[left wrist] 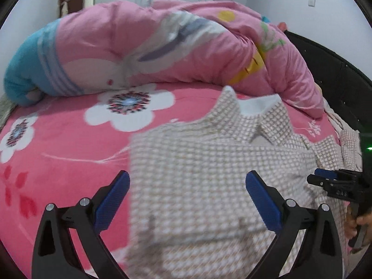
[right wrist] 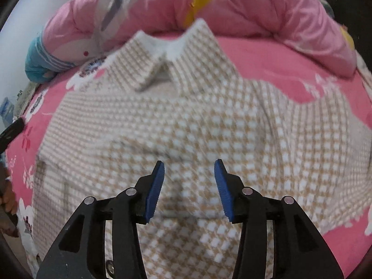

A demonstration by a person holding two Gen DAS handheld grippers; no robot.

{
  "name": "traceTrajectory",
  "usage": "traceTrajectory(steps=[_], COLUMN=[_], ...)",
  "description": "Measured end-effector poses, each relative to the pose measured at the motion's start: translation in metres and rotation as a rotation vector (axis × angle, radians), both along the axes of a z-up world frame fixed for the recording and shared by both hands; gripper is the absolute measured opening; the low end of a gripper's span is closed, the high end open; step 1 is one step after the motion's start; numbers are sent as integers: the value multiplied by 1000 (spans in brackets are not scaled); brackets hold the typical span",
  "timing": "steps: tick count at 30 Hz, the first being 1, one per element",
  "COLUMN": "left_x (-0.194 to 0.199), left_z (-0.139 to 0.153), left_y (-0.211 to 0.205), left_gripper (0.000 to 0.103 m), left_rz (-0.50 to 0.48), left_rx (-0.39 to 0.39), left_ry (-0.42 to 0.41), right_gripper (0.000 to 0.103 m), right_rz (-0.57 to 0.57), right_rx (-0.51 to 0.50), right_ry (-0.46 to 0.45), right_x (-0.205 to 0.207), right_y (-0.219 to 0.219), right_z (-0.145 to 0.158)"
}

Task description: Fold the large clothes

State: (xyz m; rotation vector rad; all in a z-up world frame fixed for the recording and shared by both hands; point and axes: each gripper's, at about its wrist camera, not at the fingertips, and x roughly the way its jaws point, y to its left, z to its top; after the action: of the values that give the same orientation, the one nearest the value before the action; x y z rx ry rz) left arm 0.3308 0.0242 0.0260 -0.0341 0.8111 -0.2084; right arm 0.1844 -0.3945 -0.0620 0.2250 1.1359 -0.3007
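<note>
A beige-and-white checked shirt (left wrist: 197,162) (right wrist: 186,116) lies spread front-up on the pink flowered bedsheet (left wrist: 65,139) (right wrist: 267,65), its collar (left wrist: 253,114) (right wrist: 167,53) pointing toward the far side. My left gripper (left wrist: 188,179) hovers over the shirt's left part, jaws wide open, with nothing between the blue pads. My right gripper (right wrist: 189,165) hangs over the middle of the shirt, pointing steeply down, open and holding nothing. In the left wrist view the right gripper (left wrist: 325,179) shows at the right edge with a hand (left wrist: 358,223) on its grip.
A bunched pink quilt (left wrist: 162,46) (right wrist: 255,7) with a blue end lies across the far side of the bed, just behind the collar. A black bed frame (left wrist: 337,74) runs along the right. Bare sheet lies left of the shirt. A hand (right wrist: 9,197) shows at the left edge.
</note>
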Motion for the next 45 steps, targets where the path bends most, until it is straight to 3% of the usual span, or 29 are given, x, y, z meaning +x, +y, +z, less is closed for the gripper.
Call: traceTrajectory(steps=[4,6,9,15,18,20,24,28,35,42,45], left_x=[24,29,19,10,4,4,5,4,3,2,2], left_z=[-42,-69,-79,-82,-84,-83,-82,-83,-83,-84,-84], left_y=[-25,-30,-33,-33,-32,-33,-33,-33,-33,-33,-32], left_gripper=[98,98,98,98,98,98,98,98,98,98,98], left_rz=[-13,-3,-2,-2,0,2,2,-1,-3,-2,-2], left_rx=[77,116,138,138,133,135,135,135,134,135,135], left_ry=[96,169,105,96,77,71,70,65,57,56,52], right_gripper=[57,57,58,60,71,85,86,86,86,86,77], right_rz=[2,15,24,25,37,48,18,-74,-395,-624,-677], right_rx=[-34,-37,-43,-48,-42,-46,-19,-36,-53,-84,-61], right_ry=[45,16,18,21,52,73,22,-32,-83,-98,-97], right_x=[7,3,4,-2,-4,-7,-27,-56,-124,-174,-181], right_y=[-4,-4,-2,-2,2,5,-6,-48,-178,-274,-298], right_z=[-32,-40,-36,-33,-28,-19,8,45,92,111,106])
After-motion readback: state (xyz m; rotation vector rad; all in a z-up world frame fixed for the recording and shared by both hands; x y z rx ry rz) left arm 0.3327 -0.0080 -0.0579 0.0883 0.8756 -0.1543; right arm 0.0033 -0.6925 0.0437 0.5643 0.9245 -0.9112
